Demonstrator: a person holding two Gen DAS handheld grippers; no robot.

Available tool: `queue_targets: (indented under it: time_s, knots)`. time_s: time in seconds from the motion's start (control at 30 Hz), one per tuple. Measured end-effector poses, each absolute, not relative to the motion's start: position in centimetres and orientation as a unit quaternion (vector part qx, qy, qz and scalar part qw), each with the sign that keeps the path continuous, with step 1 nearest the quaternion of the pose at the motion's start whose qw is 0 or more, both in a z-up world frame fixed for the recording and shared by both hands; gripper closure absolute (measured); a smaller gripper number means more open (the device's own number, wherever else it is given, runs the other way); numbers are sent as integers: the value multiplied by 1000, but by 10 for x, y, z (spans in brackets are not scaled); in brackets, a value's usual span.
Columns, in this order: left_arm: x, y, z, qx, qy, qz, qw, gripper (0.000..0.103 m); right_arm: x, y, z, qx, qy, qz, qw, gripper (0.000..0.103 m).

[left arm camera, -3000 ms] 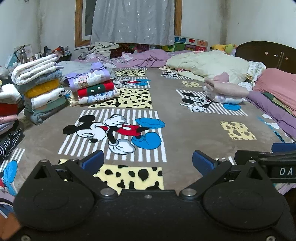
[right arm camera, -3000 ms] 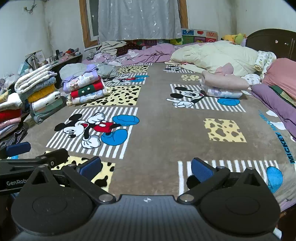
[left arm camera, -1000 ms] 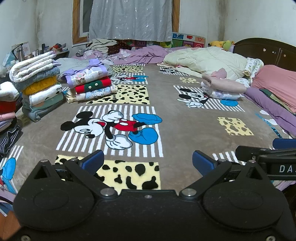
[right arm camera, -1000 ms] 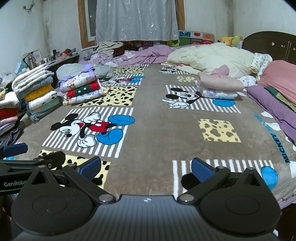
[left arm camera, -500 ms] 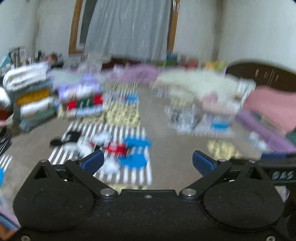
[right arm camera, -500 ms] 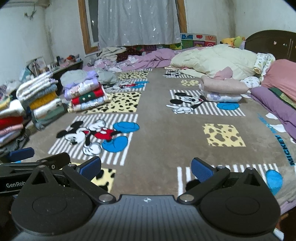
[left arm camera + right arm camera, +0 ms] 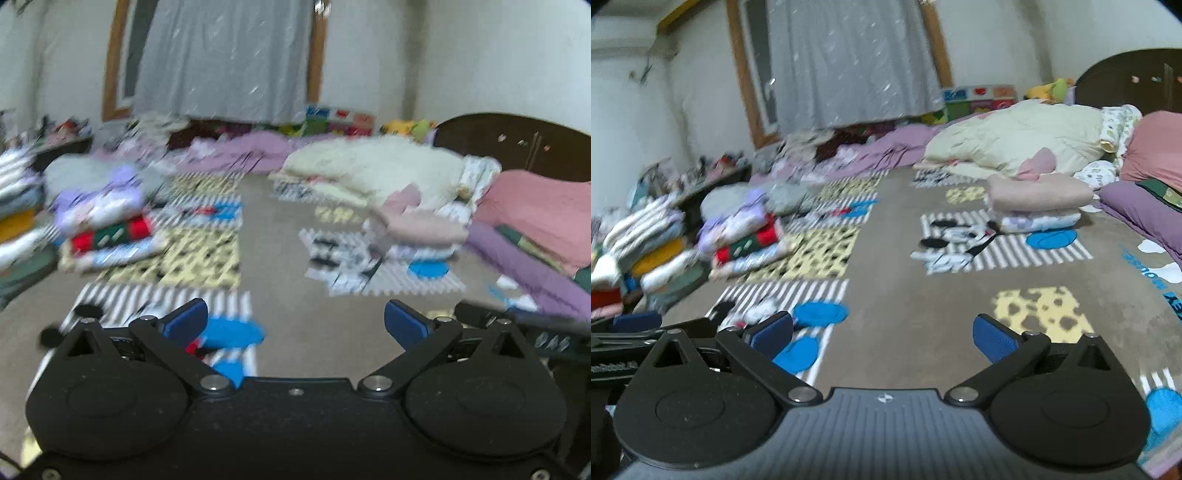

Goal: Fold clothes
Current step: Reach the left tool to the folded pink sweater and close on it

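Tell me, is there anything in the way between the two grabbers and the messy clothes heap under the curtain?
Mostly no. Both the left gripper and right gripper are open and empty over the bare blanket. The folded stack sits left of the path to the unfolded pile.

Folded clothes, stack one (image 7: 744, 236): lilac and white pieces on top, a red-and-green piece beneath, pale blue print at the bottom; lies flat on the bed's patterned blanket, left of centre, beside a yellow spotted panel. Folded clothes, stack two (image 7: 1036, 195): a dusty-pink piece over a white printed piece, neatly squared, on the blanket to the right, on the edge of a striped cartoon panel. Folded clothes, stack three (image 7: 646, 245): taller pile at the left edge of the bed, striped white, yellow, white and grey-green layers. Unfolded heap (image 7: 827, 151): mixed garments, crumpled, at the far end below the curtain; details blurred.
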State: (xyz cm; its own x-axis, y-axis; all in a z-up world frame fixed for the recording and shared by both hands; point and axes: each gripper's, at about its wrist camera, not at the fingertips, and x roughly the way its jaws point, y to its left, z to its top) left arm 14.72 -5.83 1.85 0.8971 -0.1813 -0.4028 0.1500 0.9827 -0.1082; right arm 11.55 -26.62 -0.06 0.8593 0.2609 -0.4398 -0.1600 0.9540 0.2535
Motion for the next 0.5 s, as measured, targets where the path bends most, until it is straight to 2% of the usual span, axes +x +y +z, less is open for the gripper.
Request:
queue_targets:
  time_s: [0.07, 0.13, 0.3, 0.5]
  knots:
    - [173, -75, 20, -55, 205, -111, 971, 0, 136, -286, -11, 121, 220, 101, 963, 0]
    - [205, -97, 26, -47, 246, -140, 958, 0, 156, -306, -23, 130, 207, 88, 966, 0]
    - [277, -152, 34, -42, 257, -170, 950, 0, 203, -356, -60, 159, 164, 51, 972, 0]
    - [346, -232, 43, 4, 230, -206, 951, 0, 256, -407, -125, 178, 149, 27, 972, 0]
